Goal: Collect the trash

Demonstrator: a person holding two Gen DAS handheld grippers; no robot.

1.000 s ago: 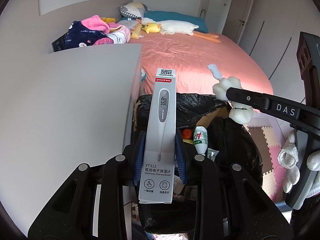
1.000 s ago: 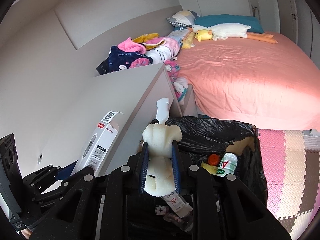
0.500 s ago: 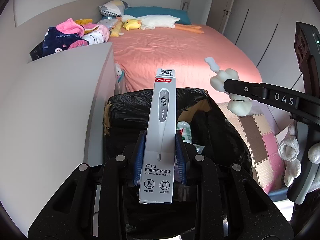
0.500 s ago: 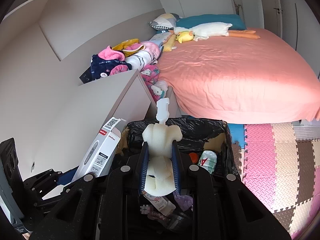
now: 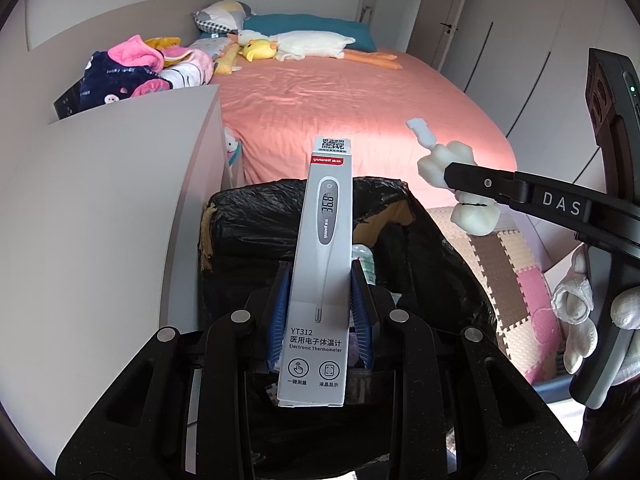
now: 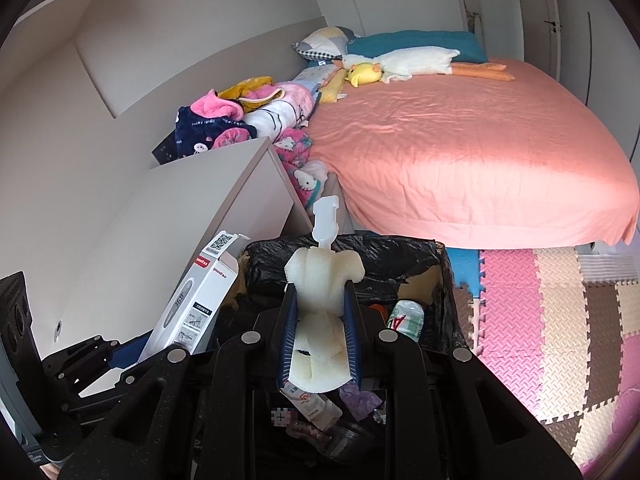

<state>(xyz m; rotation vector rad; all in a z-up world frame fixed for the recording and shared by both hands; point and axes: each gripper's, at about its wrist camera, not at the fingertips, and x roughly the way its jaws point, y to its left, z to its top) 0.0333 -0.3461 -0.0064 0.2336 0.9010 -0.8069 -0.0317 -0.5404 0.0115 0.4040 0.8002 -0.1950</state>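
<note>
Since a moment ago: both hands have swung across the room and now hold steady, so the black-lined trash bin [image 5: 404, 240] sits squarely below both pairs of jaws.
Left gripper [image 5: 320, 312]: jaws drawn in close, blue pads clamped on the two narrow sides of the tall white cardboard thermometer box [image 5: 320, 272], gripped in its lower half, upper half standing up past the tips.
Right gripper [image 6: 320, 332]: jaws nearly together, squeezing the cream foam sponge with a white plastic handle [image 6: 320, 308]; foam bulges out above and below the pads, handle poking beyond the tips.
Box handling: looks light and stiff, but thin card will likely dent if pinched harder; the narrow sides are the sound place to hold.
Sponge handling: soft, springy, very light; it gives under the pads, so the thick middle of the foam is the safe hold, not the slim handle.
Bin contents: a green-and-white small bottle [image 6: 408, 318] and other wrappers lie under the right jaws.
Judgement: both pieces seem ready to drop; letting go should send them straight down.
</note>
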